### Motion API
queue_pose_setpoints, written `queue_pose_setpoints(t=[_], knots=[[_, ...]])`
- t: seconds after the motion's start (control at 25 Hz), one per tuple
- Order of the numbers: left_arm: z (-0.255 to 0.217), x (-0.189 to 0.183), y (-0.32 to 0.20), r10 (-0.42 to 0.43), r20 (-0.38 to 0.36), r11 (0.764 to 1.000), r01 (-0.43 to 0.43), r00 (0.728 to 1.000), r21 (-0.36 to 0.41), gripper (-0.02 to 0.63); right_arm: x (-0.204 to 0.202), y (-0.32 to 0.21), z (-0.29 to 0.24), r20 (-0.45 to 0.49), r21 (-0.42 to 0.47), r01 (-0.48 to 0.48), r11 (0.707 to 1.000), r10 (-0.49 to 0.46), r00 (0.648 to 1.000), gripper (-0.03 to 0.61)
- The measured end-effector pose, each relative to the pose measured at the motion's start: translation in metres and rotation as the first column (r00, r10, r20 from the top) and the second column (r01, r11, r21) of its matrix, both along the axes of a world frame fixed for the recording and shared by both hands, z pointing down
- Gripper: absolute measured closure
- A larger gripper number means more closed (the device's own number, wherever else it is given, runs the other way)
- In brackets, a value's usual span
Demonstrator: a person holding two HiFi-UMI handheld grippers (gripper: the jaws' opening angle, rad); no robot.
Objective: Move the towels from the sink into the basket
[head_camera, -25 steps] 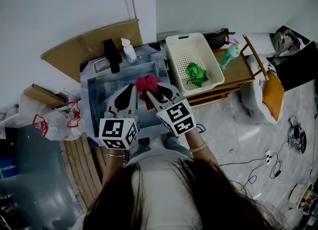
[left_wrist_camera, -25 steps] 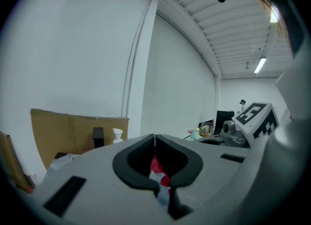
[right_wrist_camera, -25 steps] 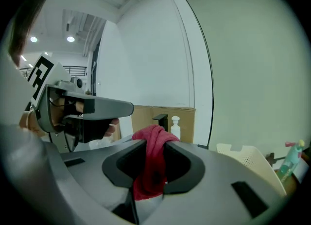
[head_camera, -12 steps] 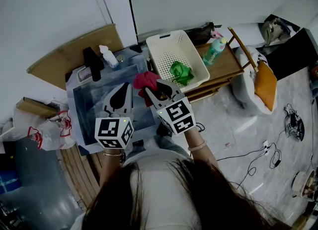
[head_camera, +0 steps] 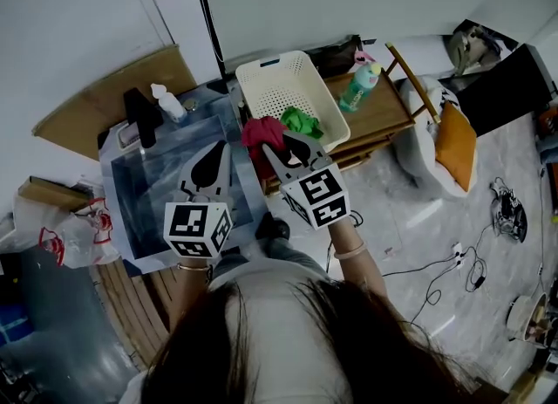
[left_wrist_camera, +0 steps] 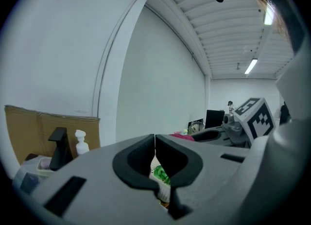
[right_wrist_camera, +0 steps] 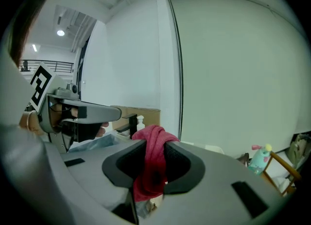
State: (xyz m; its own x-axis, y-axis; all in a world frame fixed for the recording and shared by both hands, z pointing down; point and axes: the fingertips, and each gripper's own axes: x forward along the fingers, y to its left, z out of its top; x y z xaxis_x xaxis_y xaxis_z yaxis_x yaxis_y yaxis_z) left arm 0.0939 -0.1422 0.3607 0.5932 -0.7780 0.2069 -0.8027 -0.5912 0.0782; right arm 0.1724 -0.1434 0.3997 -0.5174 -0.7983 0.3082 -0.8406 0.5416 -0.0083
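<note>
The right gripper pinches a red towel, with the white basket at its twelve o'clock holding a green towel. The left gripper sits closed and empty.

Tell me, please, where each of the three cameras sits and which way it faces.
Head view: on the person's head, looking steeply down at the sink and basket; hair, arms, left gripper and right gripper show.
Left gripper view: on the left gripper, looking along its shut jaws toward the wall; the right gripper shows at right.
Right gripper view: on the right gripper, looking along jaws clamped on the red towel; the left gripper shows at left.
Shared: both gripper views see the faucet.
</note>
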Motion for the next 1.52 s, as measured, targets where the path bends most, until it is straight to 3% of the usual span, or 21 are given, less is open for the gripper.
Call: queue_pose_setpoints(t=[0.32,0.84,1.2,1.52], knots=[[0.005,0.027,0.002,0.006,0.003,1.000,-0.006,1.000,-0.011,0.604,0.039,-0.016,0.006,-0.026,-0.006,-0.015,1.000,0.015,1.000,0.465],[0.016,0.050,0.000,-0.034,0.013,0.999,0.035,0.999,-0.028,0.604,0.071,-0.057,0.056,-0.137,-0.074,0.051,0.996,-0.061,0.989,0.465],[0.033,0.040,-0.011,-0.080,0.035,0.994,0.082,0.996,-0.078,0.604,0.061,-0.096,0.118,-0.225,-0.191,0.124,0.974,-0.166,0.960,0.463],[0.057,0.038,-0.026,-0.115,0.053,0.984,0.122,0.992,-0.134,0.604,0.059,-0.110,0.174,-0.340,-0.321,0.155,0.934,-0.267,0.902,0.459]])
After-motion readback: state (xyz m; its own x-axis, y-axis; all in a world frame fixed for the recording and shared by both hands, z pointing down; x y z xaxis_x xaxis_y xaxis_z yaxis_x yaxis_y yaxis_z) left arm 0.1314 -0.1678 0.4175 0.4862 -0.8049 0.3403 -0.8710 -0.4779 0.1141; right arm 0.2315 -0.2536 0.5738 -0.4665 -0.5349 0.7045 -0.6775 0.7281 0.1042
